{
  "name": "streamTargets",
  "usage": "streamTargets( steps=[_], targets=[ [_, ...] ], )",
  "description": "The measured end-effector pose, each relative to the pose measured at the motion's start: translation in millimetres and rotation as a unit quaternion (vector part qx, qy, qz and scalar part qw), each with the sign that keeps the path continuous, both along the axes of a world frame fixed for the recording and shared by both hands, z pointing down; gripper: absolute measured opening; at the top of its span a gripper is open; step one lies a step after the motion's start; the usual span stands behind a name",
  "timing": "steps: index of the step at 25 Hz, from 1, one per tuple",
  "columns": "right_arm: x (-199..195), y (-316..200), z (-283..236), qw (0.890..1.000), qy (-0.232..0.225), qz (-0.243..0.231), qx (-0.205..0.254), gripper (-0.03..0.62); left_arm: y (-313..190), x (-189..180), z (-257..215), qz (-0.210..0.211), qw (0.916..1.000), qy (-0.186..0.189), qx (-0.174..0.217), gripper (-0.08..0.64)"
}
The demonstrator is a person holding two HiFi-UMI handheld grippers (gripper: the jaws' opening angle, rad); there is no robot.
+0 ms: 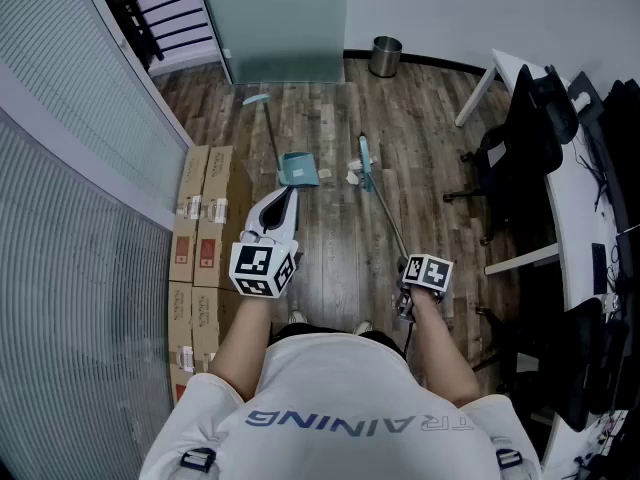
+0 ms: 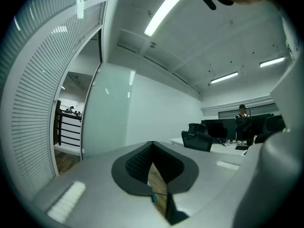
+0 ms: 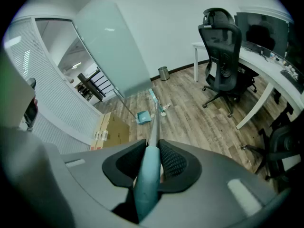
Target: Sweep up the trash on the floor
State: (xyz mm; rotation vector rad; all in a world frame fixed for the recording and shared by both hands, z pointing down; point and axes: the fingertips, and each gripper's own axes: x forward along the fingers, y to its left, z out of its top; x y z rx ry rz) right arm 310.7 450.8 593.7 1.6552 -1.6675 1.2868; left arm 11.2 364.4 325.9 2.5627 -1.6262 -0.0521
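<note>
A teal broom lies slanted over the wood floor, its head (image 1: pixel 365 160) beside a small white scrap of trash (image 1: pixel 353 177). My right gripper (image 1: pixel 409 270) is shut on the broom's teal handle (image 3: pixel 148 175), which runs out between the pads (image 3: pixel 174 161) toward the broom head (image 3: pixel 154 99). A teal long-handled dustpan (image 1: pixel 298 169) stands just left of the trash, also visible in the right gripper view as the dustpan (image 3: pixel 143 117). My left gripper (image 1: pixel 283 201) hangs short of the dustpan, held level. Its jaws (image 2: pixel 154 172) are shut with nothing held.
Cardboard boxes (image 1: pixel 202 230) line the blinds wall at the left. A metal bin (image 1: pixel 385 56) stands at the far wall by a frosted glass panel. Black office chairs (image 1: pixel 522 140) and a white desk (image 1: pixel 585 203) fill the right side. A person stands far off by the monitors (image 2: pixel 242 113).
</note>
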Motion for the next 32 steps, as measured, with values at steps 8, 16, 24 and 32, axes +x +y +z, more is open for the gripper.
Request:
streamTargets(
  steps=[8,16,24,32],
  targets=[
    [-5.1,4.6,-1.7,1.000,0.001,-0.001,0.000,0.106,3.3,-6.5,2.5,-0.001,1.0000,0.004,-0.005,0.003],
    [-14.7,3.6,0.5,1.000,0.003,0.001,-0.001,0.106,1.8,-19.7,6.0,-0.001,0.9999,0.008,-0.008,0.003],
    [-31.1,-0.4,0.0,1.000,-0.008,0.016,0.000,0.106,-4.1,-37.3,8.7,0.002,0.9998,0.013,-0.011,0.003],
    [-47.6,-1.6,1.6,0.999,0.004,0.033,0.000,0.106,-13.3,-66.6,24.6,0.014,0.9994,0.022,-0.023,0.003]
  ],
)
